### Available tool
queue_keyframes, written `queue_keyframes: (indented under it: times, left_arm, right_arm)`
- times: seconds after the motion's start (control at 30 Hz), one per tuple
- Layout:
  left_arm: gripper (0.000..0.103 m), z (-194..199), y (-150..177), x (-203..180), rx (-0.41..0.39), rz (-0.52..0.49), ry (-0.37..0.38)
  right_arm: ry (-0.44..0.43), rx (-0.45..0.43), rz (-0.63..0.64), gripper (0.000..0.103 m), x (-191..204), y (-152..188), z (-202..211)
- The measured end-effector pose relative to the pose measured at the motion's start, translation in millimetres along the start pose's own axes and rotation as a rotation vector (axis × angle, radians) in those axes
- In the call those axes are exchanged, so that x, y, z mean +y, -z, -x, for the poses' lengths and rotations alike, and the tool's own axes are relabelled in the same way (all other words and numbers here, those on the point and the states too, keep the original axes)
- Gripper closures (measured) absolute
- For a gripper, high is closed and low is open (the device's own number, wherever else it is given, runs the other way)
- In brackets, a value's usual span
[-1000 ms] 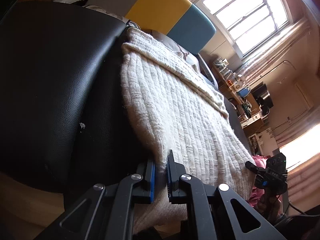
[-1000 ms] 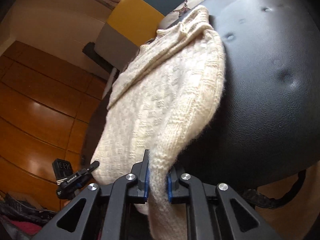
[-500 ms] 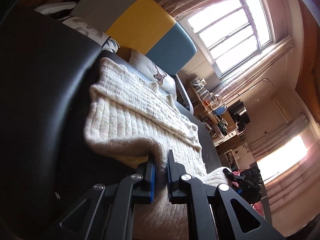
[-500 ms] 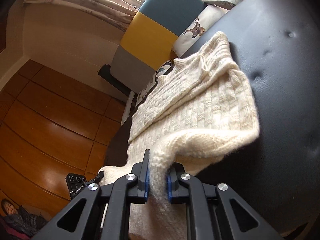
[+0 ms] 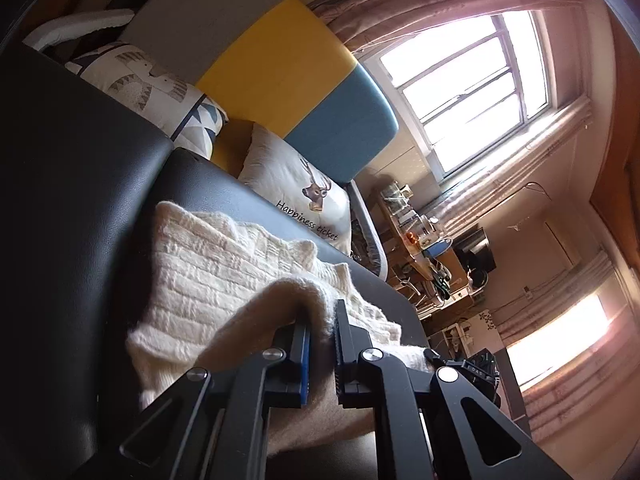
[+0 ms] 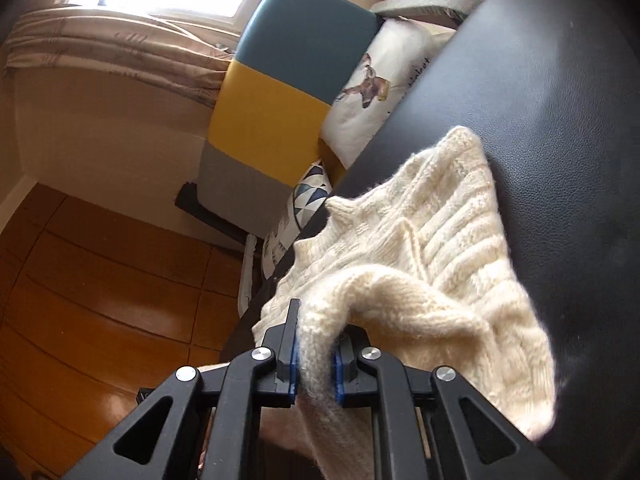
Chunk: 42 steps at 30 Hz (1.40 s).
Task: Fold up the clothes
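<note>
In the left wrist view, a black leather cushioned surface fills the left of the frame. On it, left of centre, lies the cream chunky-knit wool sweater, its ribbed body spread flat with one edge lifted and doubled back toward the bottom centre. There the left gripper pinches that raised edge between its blue-padded fingers. Above centre, a white cushion printed with a deer leans against a grey, yellow and blue upholstered panel. A bright window occupies the upper right.

In the right wrist view, a brown wooden floor covers the lower left. At bottom centre, the right gripper is clamped on a thick fold of the sweater, which arches up and over onto the rest of the knit lying at centre right on the black surface.
</note>
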State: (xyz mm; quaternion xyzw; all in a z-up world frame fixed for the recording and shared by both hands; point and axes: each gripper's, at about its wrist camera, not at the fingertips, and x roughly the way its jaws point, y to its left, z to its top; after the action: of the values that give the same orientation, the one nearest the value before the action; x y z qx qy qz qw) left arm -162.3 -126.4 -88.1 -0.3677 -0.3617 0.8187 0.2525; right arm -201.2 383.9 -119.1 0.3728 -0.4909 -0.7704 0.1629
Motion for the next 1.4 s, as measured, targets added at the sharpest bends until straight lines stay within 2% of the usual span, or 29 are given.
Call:
queue_keyframes:
  times: [0.17,0.3,0.5,0.6,0.7,0.83,0.87,1.03,1.1,1.23,1.33,1.4]
  left_arm:
    - [0.094,-32.9,-5.3,34.1,0.051,0.075,-0.049]
    - [0.094,-54.8,-3.4,60.3,0.093,0.127,-0.093]
    - [0.094,-39.4,21.5,50.5,0.139,0.063,-0.142]
    - [0.094,-16.5,44.5,51.3,0.150,0.078,-0.129]
    - [0.093,9.8,65.9,50.6,0.146,0.104,-0.129]
    - [0.092,43.2,81.6,35.0,0.134,0.079,-0.115]
    - [0.092,50.1,83.8,31.2,0.132,0.076,-0.099]
    - [0.092,62.4,95.7,19.8,0.145,0.054,-0.070]
    - [0.092,59.6,98.1,17.3,0.160,0.043,-0.071]
    - [0.092,59.4,98.4,18.1,0.164,0.039,-0.106]
    - [0.092,63.2,90.0,23.6,0.139,0.088,-0.051]
    - [0.092,62.8,79.1,29.9,0.118,0.149,0.006]
  right_arm:
    - [0.073,0.048,-0.052,0.089,-25.3,-19.4,-35.9]
    - [0.101,0.091,-0.018,0.089,-26.7,-23.5,-44.6]
    - [0.148,0.162,0.030,0.091,-27.9,-6.4,-39.4]
    - [0.147,0.191,0.040,0.091,-30.5,12.0,-24.4]
    - [0.105,0.219,0.022,0.090,-34.7,30.7,-5.3]
    - [0.017,0.241,0.037,0.079,-25.9,53.4,21.8]
    - [-0.010,0.245,0.040,0.079,-23.1,58.9,28.8]
    - [-0.103,0.314,0.047,0.077,-16.1,84.2,42.1]
    - [-0.095,0.346,0.050,0.077,-16.7,91.7,37.4]
    - [-0.069,0.348,0.042,0.077,-18.7,92.2,26.8]
    - [-0.109,0.400,0.036,0.077,-16.2,88.4,16.9]
    - [-0.107,0.370,0.064,0.077,-6.1,81.4,14.7]
